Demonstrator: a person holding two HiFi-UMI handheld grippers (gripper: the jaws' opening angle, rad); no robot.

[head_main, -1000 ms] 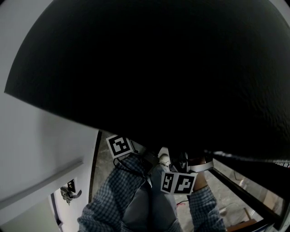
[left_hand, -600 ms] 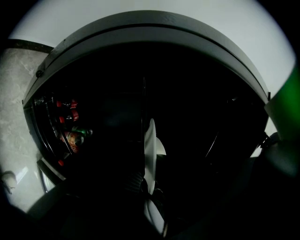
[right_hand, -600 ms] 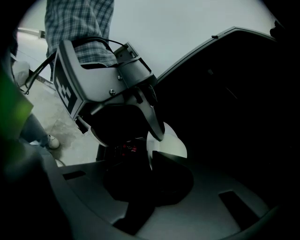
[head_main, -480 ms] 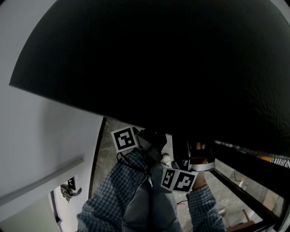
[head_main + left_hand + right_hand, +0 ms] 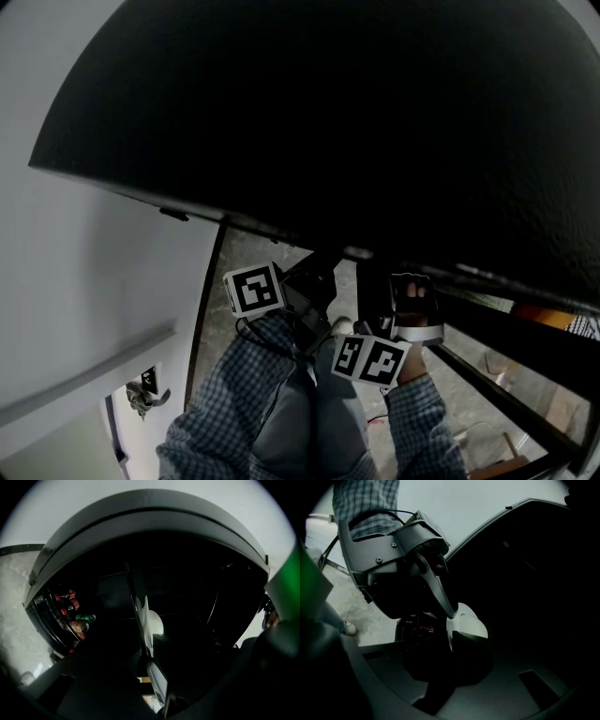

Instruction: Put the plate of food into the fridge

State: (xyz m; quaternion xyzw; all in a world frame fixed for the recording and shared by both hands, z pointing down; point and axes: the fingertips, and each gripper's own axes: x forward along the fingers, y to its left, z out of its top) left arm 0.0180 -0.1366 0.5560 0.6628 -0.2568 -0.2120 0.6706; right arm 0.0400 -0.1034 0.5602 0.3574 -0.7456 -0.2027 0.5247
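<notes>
A white plate (image 5: 151, 619) shows edge-on in the left gripper view, in front of the dark fridge interior (image 5: 187, 588). My left gripper (image 5: 151, 641) is shut on its rim. In the right gripper view the same plate (image 5: 469, 624) sits between the dark jaws of my right gripper (image 5: 457, 645), which is also shut on it. A grey finger (image 5: 438, 590) of the left gripper reaches down to the plate's far edge. The food on the plate is hidden. In the head view both marker cubes (image 5: 251, 291) (image 5: 370, 361) sit close together under the black fridge body (image 5: 356, 141).
The fridge door shelf (image 5: 49, 620) at left holds several bottles and cans (image 5: 75, 618). A white wall (image 5: 84, 281) and a door with a handle (image 5: 141, 396) stand at left. Speckled floor (image 5: 239, 258) lies below, with a white shoe (image 5: 349, 628) on it.
Both grippers have moved up and forward together towards the dark fridge opening. The fridge's lower edge has shifted up in the head view, showing more floor and coloured items at right.
</notes>
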